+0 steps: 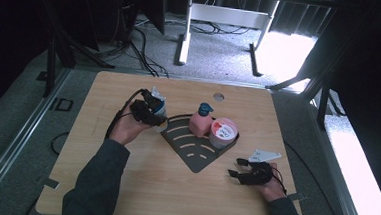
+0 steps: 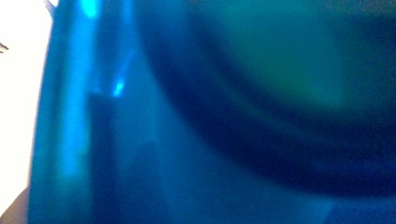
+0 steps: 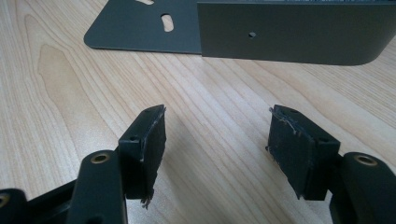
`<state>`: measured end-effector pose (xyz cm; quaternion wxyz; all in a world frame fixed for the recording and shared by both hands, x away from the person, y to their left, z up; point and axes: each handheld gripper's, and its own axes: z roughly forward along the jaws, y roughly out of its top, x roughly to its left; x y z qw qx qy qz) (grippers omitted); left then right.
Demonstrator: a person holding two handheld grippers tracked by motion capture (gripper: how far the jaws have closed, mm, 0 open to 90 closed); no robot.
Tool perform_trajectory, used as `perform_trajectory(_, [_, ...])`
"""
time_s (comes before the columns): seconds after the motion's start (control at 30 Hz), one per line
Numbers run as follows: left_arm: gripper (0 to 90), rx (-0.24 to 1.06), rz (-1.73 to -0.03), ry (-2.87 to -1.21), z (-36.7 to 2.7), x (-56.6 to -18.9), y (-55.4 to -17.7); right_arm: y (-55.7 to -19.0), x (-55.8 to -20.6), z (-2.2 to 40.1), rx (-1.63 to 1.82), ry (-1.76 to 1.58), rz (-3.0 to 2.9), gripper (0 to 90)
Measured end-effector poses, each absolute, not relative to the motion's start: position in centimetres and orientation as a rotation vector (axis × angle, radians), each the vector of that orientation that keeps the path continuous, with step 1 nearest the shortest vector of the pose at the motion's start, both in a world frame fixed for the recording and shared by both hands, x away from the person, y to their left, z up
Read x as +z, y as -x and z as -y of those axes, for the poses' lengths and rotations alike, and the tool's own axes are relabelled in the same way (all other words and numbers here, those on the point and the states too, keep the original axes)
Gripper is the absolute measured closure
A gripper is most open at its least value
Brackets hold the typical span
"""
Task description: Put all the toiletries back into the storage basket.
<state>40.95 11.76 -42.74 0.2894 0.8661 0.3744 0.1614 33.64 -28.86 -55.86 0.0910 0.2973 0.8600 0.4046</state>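
The high view looks forward and down over the whole pale wooden bench [image 1: 138,184], the left gripper view sits pressed against a blurred blue surface [image 2: 140,163], and the right gripper view skims low toward the dark grey slotted metal rack [image 3: 289,32], shared with the high view [image 1: 195,155].

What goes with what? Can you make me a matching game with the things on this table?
Things:
1. pink bottle
2. round tub
3. blue container
4. right gripper

Places or states:
a. held in the left gripper
b. open, with nothing between its jaws
c. on the dark rack, left of the tub
d. at the rack's right corner

Pairs: 1-c, 2-d, 3-a, 4-b
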Motion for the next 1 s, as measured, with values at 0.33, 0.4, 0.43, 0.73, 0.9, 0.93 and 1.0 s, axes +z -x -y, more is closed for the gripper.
perform_trajectory(0.33, [54.8, 0.428, -0.980, -2.311, -10.5, -42.8, -41.4, -33.6, -55.9, 28.9, 1.203, -0.883, -2.556, 36.4])
perform_trajectory(0.4, [54.8, 0.428, -0.976, -2.312, -10.2, -42.9, -41.5, -33.6, -55.9, 28.9, 1.203, -0.884, -2.557, 36.4])
perform_trajectory(0.43, [54.8, 0.424, -0.976, -2.310, -10.1, -42.9, -41.5, -33.7, -55.9, 28.9, 1.203, -0.883, -2.557, 36.4])
perform_trajectory(0.73, [54.8, 0.423, -0.964, -2.312, -9.0, -43.2, -41.9, -33.7, -55.9, 28.9, 1.203, -0.883, -2.558, 36.4])
perform_trajectory(0.9, [54.8, 0.423, -0.966, -2.312, -8.5, -43.3, -42.2, -33.7, -55.9, 28.9, 1.202, -0.881, -2.557, 36.4])
perform_trajectory(0.93, [54.8, 0.419, -0.967, -2.311, -8.5, -43.4, -42.2, -33.7, -55.9, 28.9, 1.203, -0.881, -2.557, 36.4])
perform_trajectory(1.0, [54.8, 0.416, -0.965, -2.315, -8.4, -43.5, -42.3, -33.7, -55.9, 28.9, 1.203, -0.881, -2.557, 36.4])
